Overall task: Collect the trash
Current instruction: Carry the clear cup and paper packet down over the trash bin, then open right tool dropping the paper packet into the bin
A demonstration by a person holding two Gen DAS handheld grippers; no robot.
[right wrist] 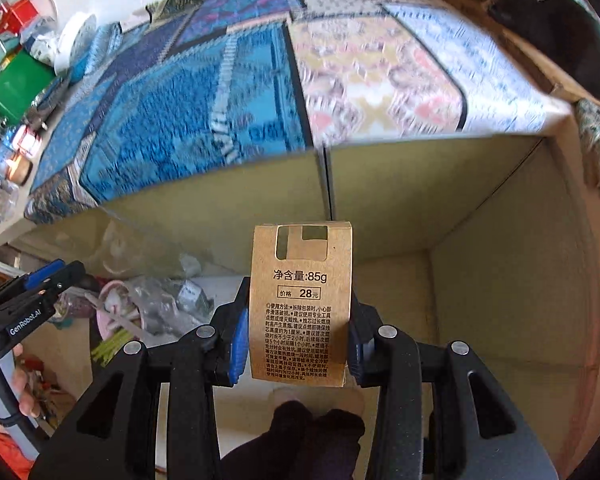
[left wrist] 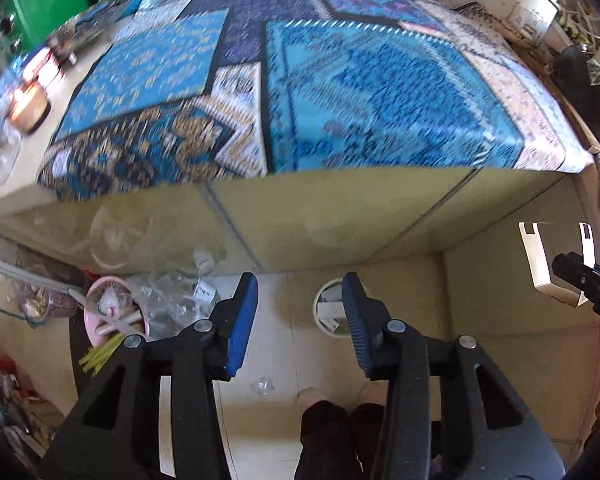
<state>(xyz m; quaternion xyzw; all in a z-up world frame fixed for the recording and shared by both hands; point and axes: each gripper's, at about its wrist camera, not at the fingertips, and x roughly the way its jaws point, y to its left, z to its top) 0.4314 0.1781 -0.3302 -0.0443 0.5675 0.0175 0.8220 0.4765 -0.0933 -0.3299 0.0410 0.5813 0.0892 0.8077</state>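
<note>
Right gripper (right wrist: 298, 344) clamped on kraft sleeve (right wrist: 301, 304) (85g label), left gripper (left wrist: 302, 320) spread wide, holding nothing, above floor bin (left wrist: 332, 312).

A patterned cloth (left wrist: 340, 92) covers the table (left wrist: 320, 216), with a candle jar (left wrist: 30, 106) and a box (left wrist: 48, 8) along its far left edge. Below the table's left front, a basket (left wrist: 108, 312) sits on the floor beside a crumpled plastic bag (left wrist: 168, 300). The cardboard sleeve (right wrist: 302, 304) stands upright between the right gripper's (right wrist: 298, 344) jaws, right of the left gripper (left wrist: 300, 320).
</note>
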